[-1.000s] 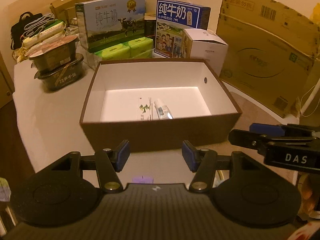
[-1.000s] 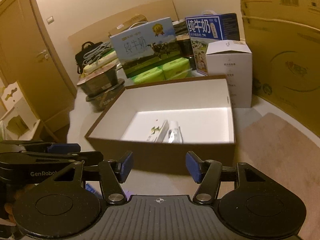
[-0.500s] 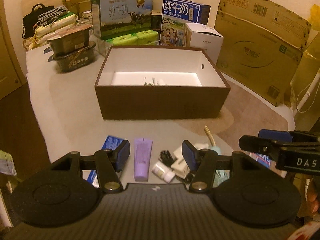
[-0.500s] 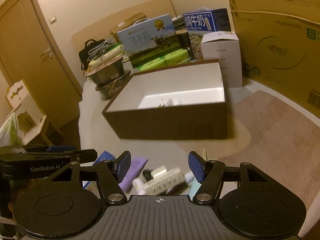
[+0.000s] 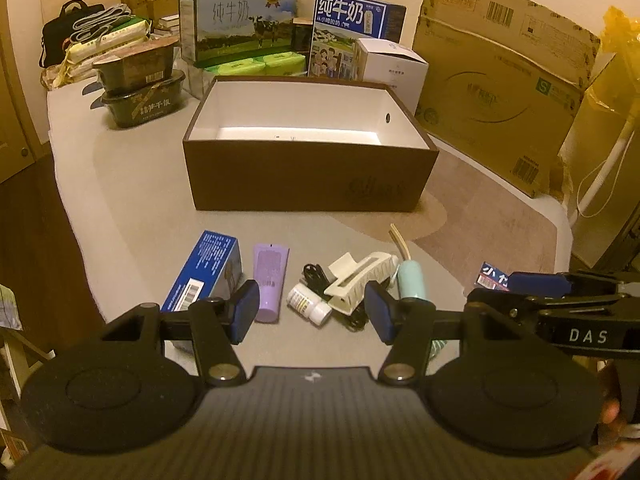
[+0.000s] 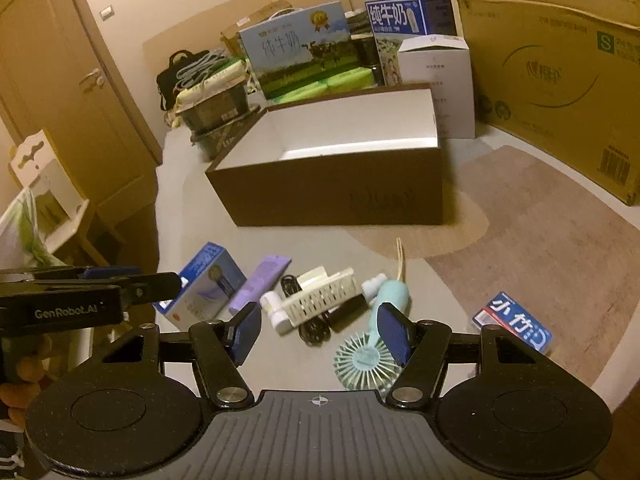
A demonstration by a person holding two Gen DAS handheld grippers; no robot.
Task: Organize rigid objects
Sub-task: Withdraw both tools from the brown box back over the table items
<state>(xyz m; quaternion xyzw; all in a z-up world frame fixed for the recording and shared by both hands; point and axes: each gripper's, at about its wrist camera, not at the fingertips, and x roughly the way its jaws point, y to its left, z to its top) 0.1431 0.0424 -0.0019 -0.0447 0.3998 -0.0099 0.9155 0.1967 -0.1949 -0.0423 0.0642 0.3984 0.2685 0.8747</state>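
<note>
A brown box (image 5: 308,172) with a white inside stands open on the table (image 5: 132,200); it also shows in the right wrist view (image 6: 340,196). In front of it lie a blue carton (image 5: 204,270), a purple tube (image 5: 270,280), a small white bottle (image 5: 308,304), a white hair claw (image 5: 360,276), a black clip (image 5: 314,274) and a mint hand fan (image 6: 372,344). A small blue packet (image 6: 514,326) lies apart at the right. My left gripper (image 5: 310,314) is open above the bottle. My right gripper (image 6: 318,330) is open above the claw (image 6: 320,298).
Milk cartons (image 5: 240,20), a white box (image 5: 390,68), green packs (image 5: 256,66) and stacked dark tubs (image 5: 140,88) crowd the table's back. A large cardboard box (image 5: 500,80) leans at the right. The table edge falls off at the left, near a door (image 6: 60,80).
Both grippers have pulled back from the brown box, away and upward. The loose items in front of the box have come into view below them. Both stay open.
</note>
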